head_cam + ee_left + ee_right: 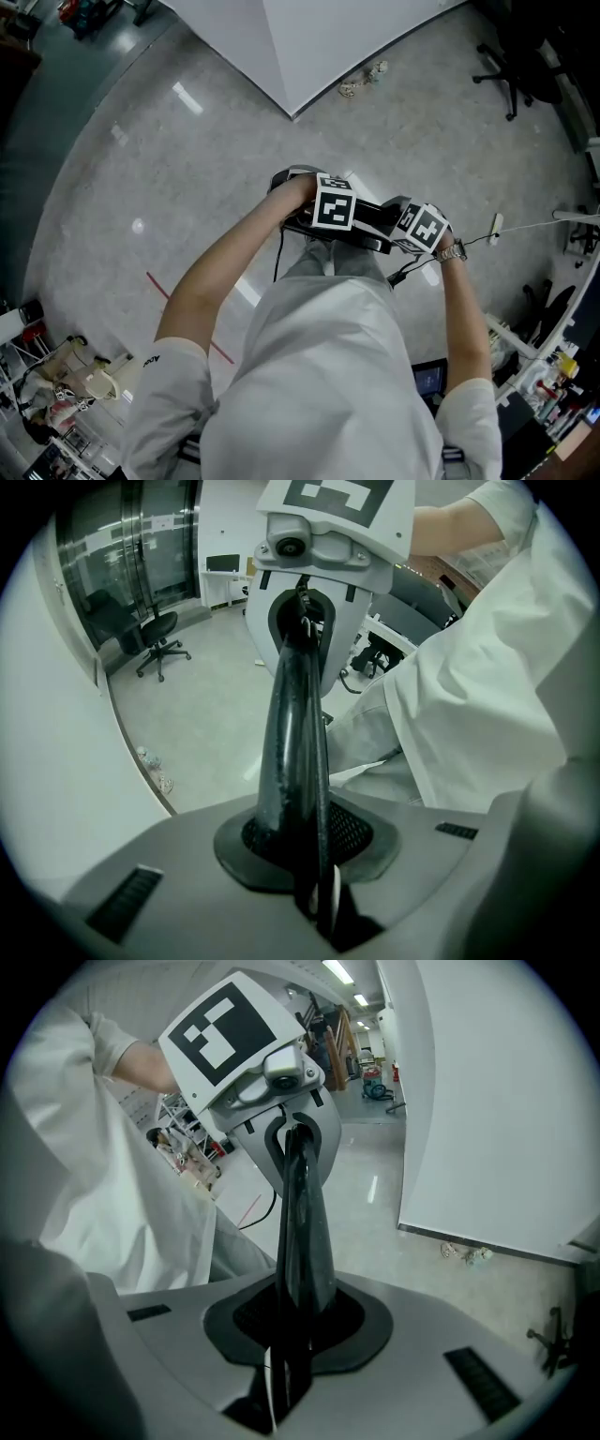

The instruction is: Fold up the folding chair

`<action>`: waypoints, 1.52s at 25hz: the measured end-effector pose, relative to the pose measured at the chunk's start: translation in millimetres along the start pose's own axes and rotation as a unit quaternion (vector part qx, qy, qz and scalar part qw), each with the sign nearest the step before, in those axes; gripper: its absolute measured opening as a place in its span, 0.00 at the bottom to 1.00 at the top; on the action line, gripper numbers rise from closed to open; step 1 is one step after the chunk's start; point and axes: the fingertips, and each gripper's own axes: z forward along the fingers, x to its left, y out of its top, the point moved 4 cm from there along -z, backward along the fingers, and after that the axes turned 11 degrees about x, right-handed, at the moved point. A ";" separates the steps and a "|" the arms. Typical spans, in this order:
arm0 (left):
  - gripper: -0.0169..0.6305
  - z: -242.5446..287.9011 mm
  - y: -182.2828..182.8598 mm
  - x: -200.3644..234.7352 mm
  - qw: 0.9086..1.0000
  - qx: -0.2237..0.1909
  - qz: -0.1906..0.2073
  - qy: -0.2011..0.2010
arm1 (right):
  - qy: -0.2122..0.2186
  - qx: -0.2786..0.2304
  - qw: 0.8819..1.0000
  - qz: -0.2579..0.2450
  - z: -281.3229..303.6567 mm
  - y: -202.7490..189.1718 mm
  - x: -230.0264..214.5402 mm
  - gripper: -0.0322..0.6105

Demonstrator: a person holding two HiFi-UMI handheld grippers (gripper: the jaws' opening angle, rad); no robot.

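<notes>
I look down on a pale speckled floor (122,159) crossed by a thin red line (159,289). A big white panel (309,37) stands on it, with a small crumpled scrap (364,80) just beside the panel's edge. A black office chair (506,75) stands well apart at the upper right, cluttered shelves (56,384) fill the lower left corner, and a small lit screen (429,379) shows lower right.

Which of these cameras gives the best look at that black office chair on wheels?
The left gripper view: the office chair stands whole there, with its seat, back and wheeled base. The head view catches mostly its legs at the top right. The right gripper view doesn't clearly show it.
</notes>
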 end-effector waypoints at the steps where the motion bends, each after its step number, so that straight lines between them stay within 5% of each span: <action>1: 0.13 -2.3 1.1 0.8 1.000 -0.002 0.000 0.005 | -0.004 0.001 1.000 -0.006 -2.7 -0.1 -1.7 0.14; 13: 0.13 -16.2 43.3 39.2 0.996 -0.048 -0.047 0.063 | -0.005 0.031 0.995 -0.096 -38.2 -25.8 -58.2 0.15; 32: 0.13 -34.8 144.9 192.7 0.999 -0.006 -0.035 0.002 | 0.080 0.027 0.994 -0.075 -94.6 -104.7 -214.2 0.16; 38: 0.13 -36.0 155.0 206.0 0.999 0.002 -0.048 -0.012 | 0.066 0.051 0.991 -0.104 -101.1 -110.7 -224.9 0.16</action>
